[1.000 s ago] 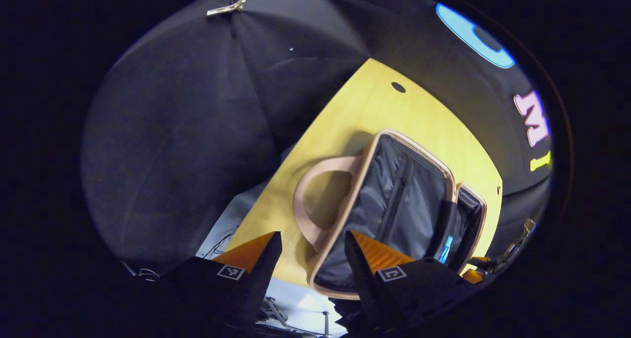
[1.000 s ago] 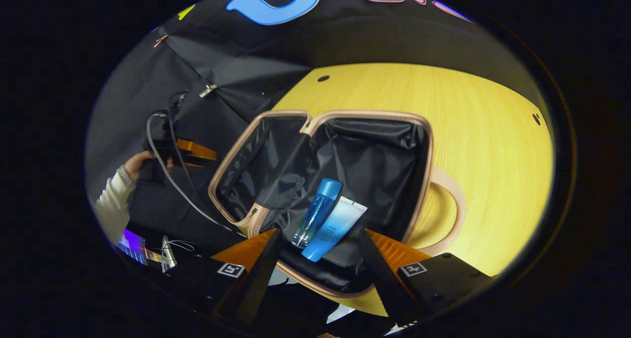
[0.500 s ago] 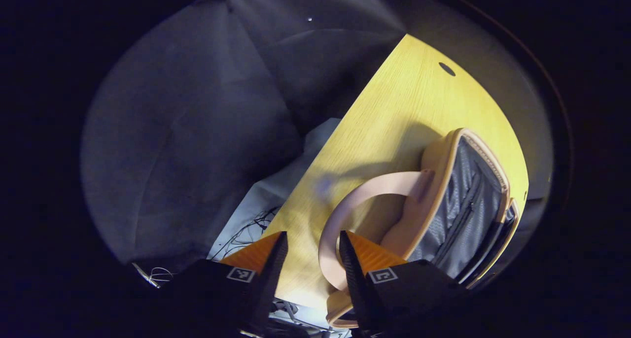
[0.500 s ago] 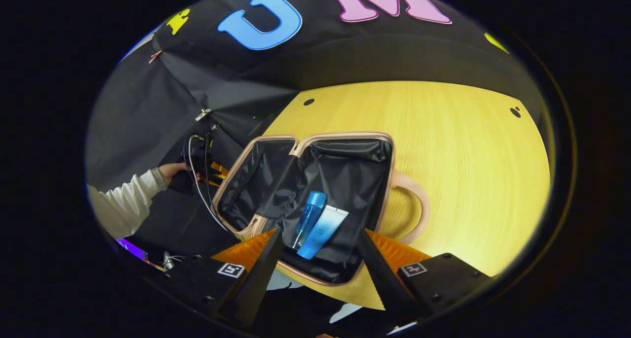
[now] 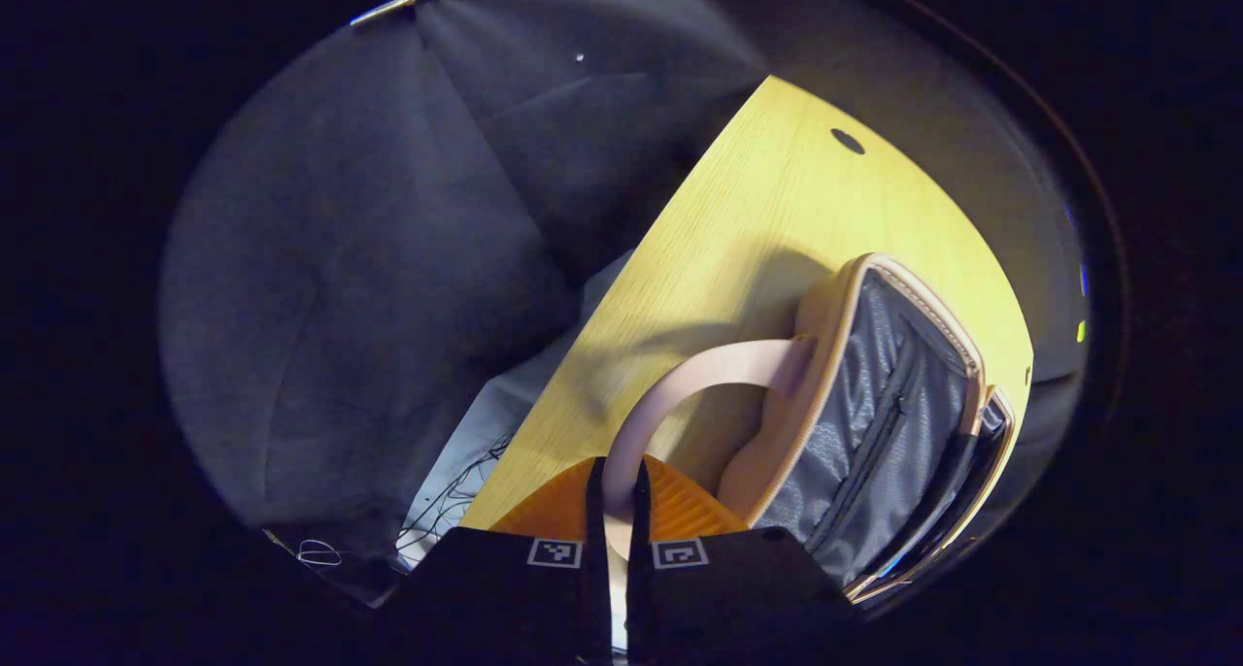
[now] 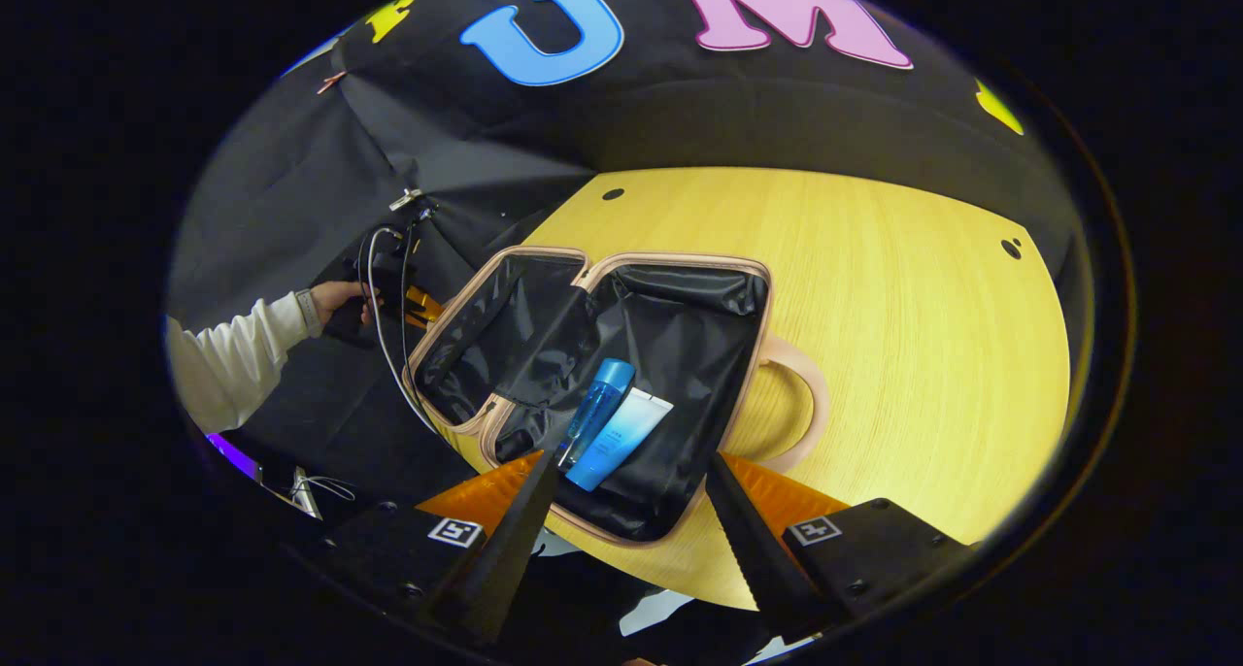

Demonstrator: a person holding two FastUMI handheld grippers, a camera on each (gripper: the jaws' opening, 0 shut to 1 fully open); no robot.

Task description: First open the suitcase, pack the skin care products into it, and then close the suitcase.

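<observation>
on wooden table (image 6: 874, 287), left gripper (image 5: 614, 511) clamps open suitcase's (image 6: 680, 355) handle (image 5: 680, 384); right gripper (image 6: 631, 540) spread.

Matt wooden table (image 6: 874, 287), glossy cloth lining (image 6: 680, 355)

Hidden and cut-off parts

In my left gripper view the handle (image 5: 680, 389) vanished between the fingers, and the suitcase (image 5: 874, 423) ran past the lower edge. In my right gripper view the tube (image 6: 619, 438) lay partly under the bottle (image 6: 594, 409); its print was too small.
</observation>
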